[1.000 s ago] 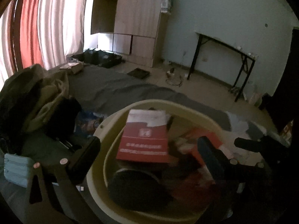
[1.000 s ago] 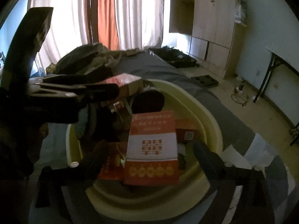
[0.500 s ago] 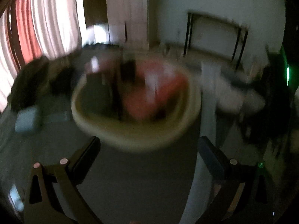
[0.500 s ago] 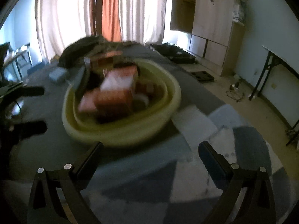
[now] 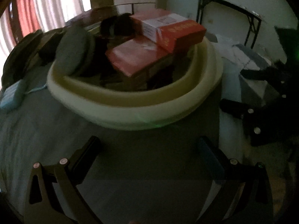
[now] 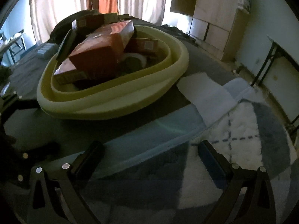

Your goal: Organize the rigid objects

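A pale yellow basin stands on the bed, piled with red boxes, a round grey tin and a dark object. My left gripper hovers low over the grey sheet in front of the basin, open and holding nothing. My right gripper is also open and holding nothing, low over the checked blanket on the basin's near side. In the left wrist view the right gripper shows dark at the right edge.
A light blue pack lies on the sheet beside the basin, with a heap of dark clothes behind it. A white and grey checked blanket covers the bed's near end. A folding table, a wooden cabinet and curtains stand beyond.
Both grippers have pulled back and down from above the basin to low positions in front of it. The basin now sits farther ahead in each view. Both stay open.
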The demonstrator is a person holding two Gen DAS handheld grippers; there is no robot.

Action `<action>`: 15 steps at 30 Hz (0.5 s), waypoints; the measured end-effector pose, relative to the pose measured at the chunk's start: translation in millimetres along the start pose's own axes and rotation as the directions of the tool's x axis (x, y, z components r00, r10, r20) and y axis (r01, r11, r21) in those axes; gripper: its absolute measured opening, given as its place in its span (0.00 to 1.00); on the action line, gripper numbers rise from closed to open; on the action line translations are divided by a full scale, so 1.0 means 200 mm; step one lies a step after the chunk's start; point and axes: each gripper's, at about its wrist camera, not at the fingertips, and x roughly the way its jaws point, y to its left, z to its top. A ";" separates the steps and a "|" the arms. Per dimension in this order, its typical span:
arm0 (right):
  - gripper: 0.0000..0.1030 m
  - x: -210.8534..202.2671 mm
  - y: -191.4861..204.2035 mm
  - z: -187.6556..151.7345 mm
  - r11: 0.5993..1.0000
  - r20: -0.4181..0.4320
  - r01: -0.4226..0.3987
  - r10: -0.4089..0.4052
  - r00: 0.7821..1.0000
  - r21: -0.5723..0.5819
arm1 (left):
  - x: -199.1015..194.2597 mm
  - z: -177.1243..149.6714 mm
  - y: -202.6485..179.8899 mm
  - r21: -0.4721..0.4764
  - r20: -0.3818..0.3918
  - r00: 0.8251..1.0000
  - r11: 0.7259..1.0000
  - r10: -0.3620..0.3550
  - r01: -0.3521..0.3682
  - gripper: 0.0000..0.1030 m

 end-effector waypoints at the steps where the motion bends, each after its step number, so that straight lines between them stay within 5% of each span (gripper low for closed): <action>1: 1.00 0.00 0.01 0.00 1.000 0.000 0.001 -0.001 1.000 -0.001 | 0.01 0.02 0.00 0.005 -0.001 1.000 1.000 -0.010 0.010 1.00; 15: 1.00 0.00 -0.04 -0.02 0.999 -0.002 -0.044 0.044 0.999 0.015 | 0.04 0.05 0.01 -0.006 0.000 0.999 0.999 -0.049 0.049 1.00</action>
